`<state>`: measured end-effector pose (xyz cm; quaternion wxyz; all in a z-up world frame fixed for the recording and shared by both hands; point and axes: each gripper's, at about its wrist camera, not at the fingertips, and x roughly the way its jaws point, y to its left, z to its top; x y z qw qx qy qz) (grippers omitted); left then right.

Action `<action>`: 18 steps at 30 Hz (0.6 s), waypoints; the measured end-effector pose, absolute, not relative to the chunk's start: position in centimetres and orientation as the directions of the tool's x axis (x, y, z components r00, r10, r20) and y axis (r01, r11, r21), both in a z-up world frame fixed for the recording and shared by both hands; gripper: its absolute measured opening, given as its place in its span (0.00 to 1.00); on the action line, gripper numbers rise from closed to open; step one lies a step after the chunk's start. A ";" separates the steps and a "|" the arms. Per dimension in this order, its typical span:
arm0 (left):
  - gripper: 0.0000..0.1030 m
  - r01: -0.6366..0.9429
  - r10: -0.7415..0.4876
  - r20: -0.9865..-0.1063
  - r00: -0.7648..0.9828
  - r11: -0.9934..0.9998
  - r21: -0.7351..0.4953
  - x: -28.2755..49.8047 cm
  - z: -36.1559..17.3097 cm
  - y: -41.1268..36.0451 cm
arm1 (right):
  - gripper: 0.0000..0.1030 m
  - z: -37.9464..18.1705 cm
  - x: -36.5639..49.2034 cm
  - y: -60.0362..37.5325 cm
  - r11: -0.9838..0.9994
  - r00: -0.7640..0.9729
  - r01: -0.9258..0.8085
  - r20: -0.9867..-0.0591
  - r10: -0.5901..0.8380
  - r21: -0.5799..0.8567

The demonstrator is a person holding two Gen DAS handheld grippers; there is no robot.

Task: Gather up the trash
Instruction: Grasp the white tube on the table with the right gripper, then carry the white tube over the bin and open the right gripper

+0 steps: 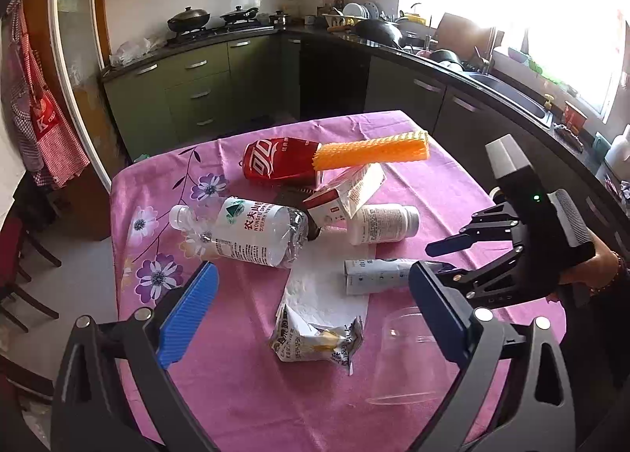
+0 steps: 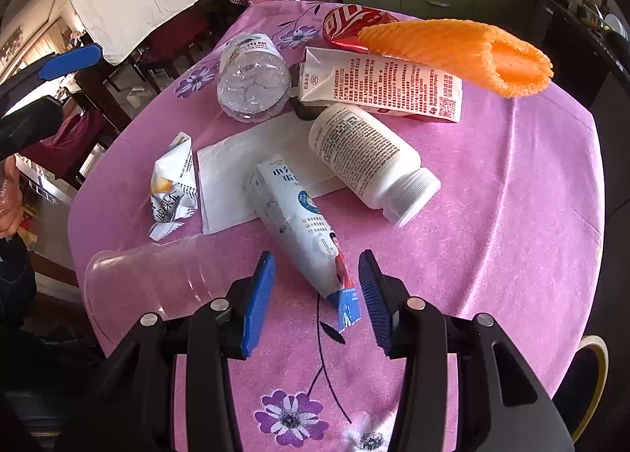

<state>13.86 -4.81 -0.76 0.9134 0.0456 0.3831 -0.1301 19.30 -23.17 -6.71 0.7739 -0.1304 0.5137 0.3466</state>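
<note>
Trash lies on a pink flowered tablecloth point(image 2: 512, 215). My right gripper point(image 2: 319, 302) is open, and the end of a blue-white milk carton point(image 2: 299, 215) lies between its fingers without being pressed. Around the carton are a white pill bottle point(image 2: 366, 160), a tissue point(image 2: 232, 172), a crumpled wrapper point(image 2: 173, 184), a clear cup point(image 2: 157, 278) on its side, a water bottle point(image 2: 252, 78), a red-white carton point(image 2: 378, 86), an orange foam net point(image 2: 464, 50) and a red can point(image 2: 346, 26). My left gripper point(image 1: 315, 318) hangs wide open above the wrapper point(image 1: 315, 341). The right gripper point(image 1: 441, 257) shows at the carton point(image 1: 378, 275).
Green kitchen cabinets point(image 1: 197, 82) and a dark counter with a sink point(image 1: 508, 89) run behind and to the right of the table. Dark chairs point(image 1: 15, 275) stand at the left. A tape roll point(image 2: 594, 373) sits past the table's near right corner.
</note>
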 end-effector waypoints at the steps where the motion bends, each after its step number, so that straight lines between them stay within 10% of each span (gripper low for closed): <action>1: 0.90 0.275 -0.204 -0.711 0.672 0.961 -0.016 13.8 -0.7 -4.9 | 0.44 -7.0 19.6 -22.8 0.721 0.227 -0.675 -0.887 0.402 0.154; 18: 0.91 0.291 -0.217 -0.720 0.660 0.956 -0.022 13.3 -1.1 -5.6 | 0.23 -7.0 18.0 -24.1 0.709 0.255 -0.684 -0.856 0.449 0.168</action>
